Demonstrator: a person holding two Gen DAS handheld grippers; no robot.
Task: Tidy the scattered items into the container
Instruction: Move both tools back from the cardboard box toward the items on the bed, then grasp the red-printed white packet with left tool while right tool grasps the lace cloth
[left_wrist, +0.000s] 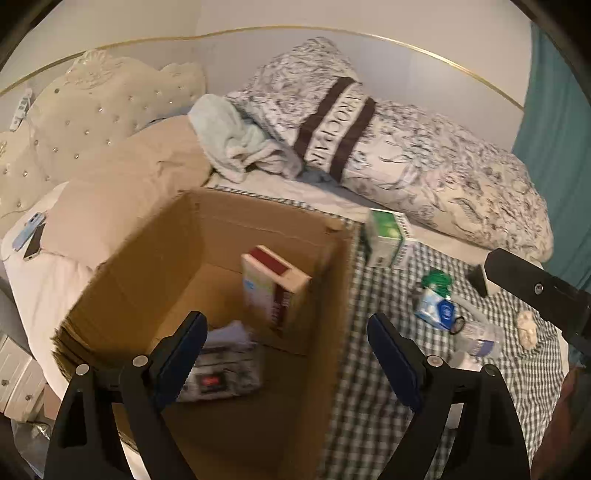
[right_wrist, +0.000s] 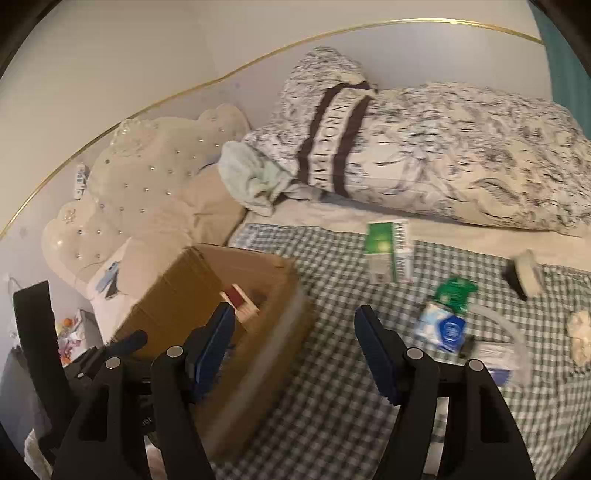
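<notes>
1. Your left claw (left_wrist: 288, 354) hangs over the open brown cardboard box (left_wrist: 147, 266) with its blue-padded fingers spread wide and nothing between them. The red-and-cream carton (left_wrist: 275, 284) sits tilted inside the box, above a grey packet (left_wrist: 225, 369) on the box floor.
2. Your right claw (right_wrist: 295, 349) is likewise spread and empty, over the green-and-white checked bedcover (right_wrist: 332, 406) just beside the box.
3. Still out on the bedcover: a green-and-white upright carton (right_wrist: 384, 247), a blue-and-white soft pouch (right_wrist: 443, 328) touching a green wrapper (right_wrist: 456, 290), a clear plastic piece (right_wrist: 506, 354), a cream scrunchie-like lump (right_wrist: 581, 334) and a dark-and-cream brush-like block (right_wrist: 522, 275).
4. The pouch looks light, crinkly and likely slippery; pinch it across its flat middle, gently. The carton looks stiff and light; take it by its narrow sides.
5. Blur hides finer textures.
</notes>
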